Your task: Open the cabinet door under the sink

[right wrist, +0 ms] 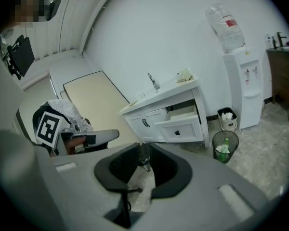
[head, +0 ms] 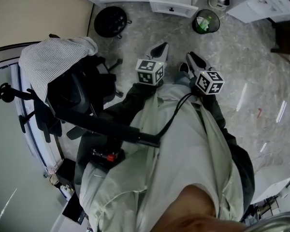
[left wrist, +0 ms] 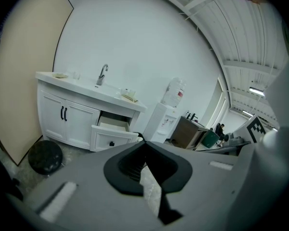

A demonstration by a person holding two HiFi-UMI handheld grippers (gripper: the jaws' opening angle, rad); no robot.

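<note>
office — sink cabinet (left wrist: 67,119), water cooler (left wrist: 164,121), desk chair (head: 82,95).

A pale grey-green shirt (head: 183,149) fills the lower middle of the head view, worn over dark sleeves (head: 223,122) that run toward the upper centre. A thin black cable (head: 176,112) curves across the shirt front. The left gripper (head: 160,47) and the right gripper (head: 193,58) are matte grey with dark inner faces, and each carries a white cube (head: 150,71) printed with black square markers. In the gripper views a black collar (left wrist: 119,170) rings the jaw slot, and pale rectangular strips (left wrist: 58,201) are set into the grey shell.
</note>
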